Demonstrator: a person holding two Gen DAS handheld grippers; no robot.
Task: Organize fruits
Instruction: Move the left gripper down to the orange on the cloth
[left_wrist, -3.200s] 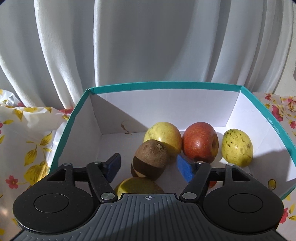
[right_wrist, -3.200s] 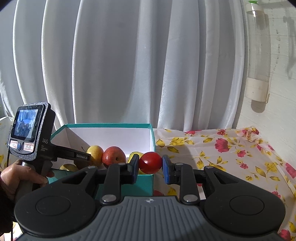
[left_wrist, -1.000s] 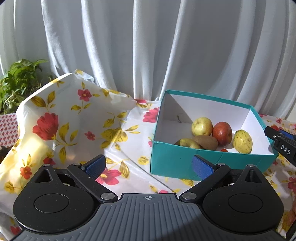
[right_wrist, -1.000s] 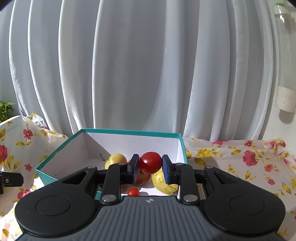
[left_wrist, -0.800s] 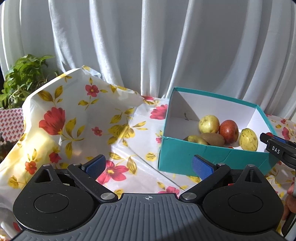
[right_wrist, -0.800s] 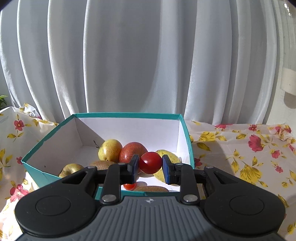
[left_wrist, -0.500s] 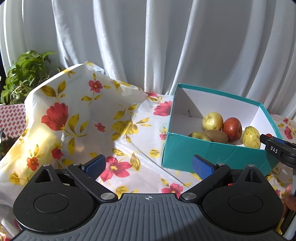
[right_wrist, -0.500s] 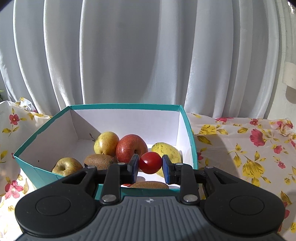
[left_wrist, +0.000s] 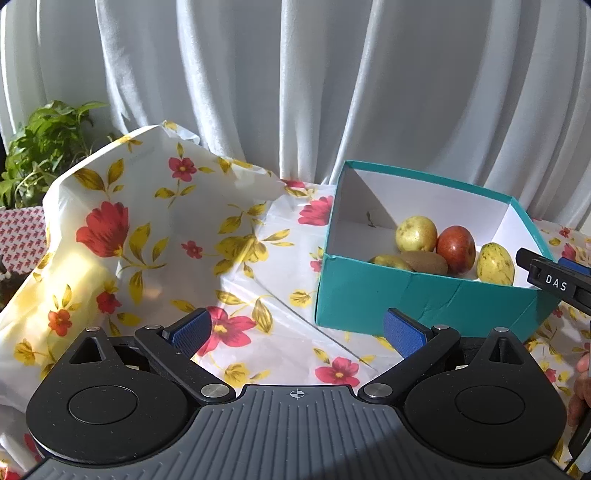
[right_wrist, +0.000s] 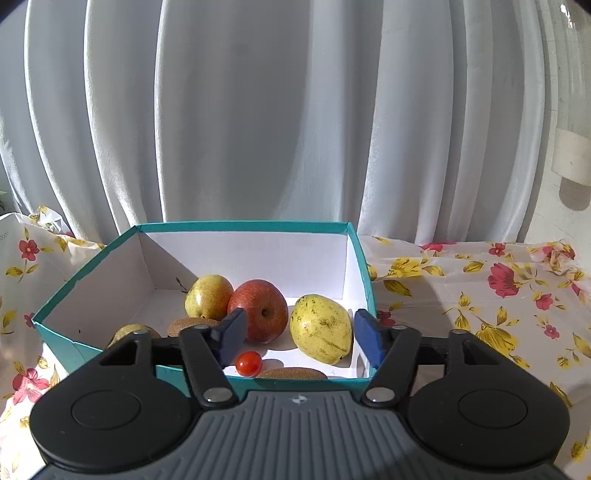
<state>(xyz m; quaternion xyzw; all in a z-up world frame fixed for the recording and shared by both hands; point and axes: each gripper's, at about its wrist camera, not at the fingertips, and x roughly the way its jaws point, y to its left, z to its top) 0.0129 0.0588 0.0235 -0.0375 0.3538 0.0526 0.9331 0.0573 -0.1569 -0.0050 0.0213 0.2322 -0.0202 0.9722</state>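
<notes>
Both tongs gape empty, right tongs (right_wrist: 299, 338) just opened; box (right_wrist: 364, 280) hides kiwis.

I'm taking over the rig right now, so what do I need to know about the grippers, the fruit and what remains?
Right gripper: open, jaws just opened, nothing between them, poised over the teal box.
Left gripper: open and empty, over the floral tablecloth beside the box.
In the box: red apple, yellow pear, spotted yellow fruit, kiwis, another yellow fruit, small red tomato.
Done: tomato released into the box.
Left: no loose fruit shows on the cloth; check outside these views.
</notes>
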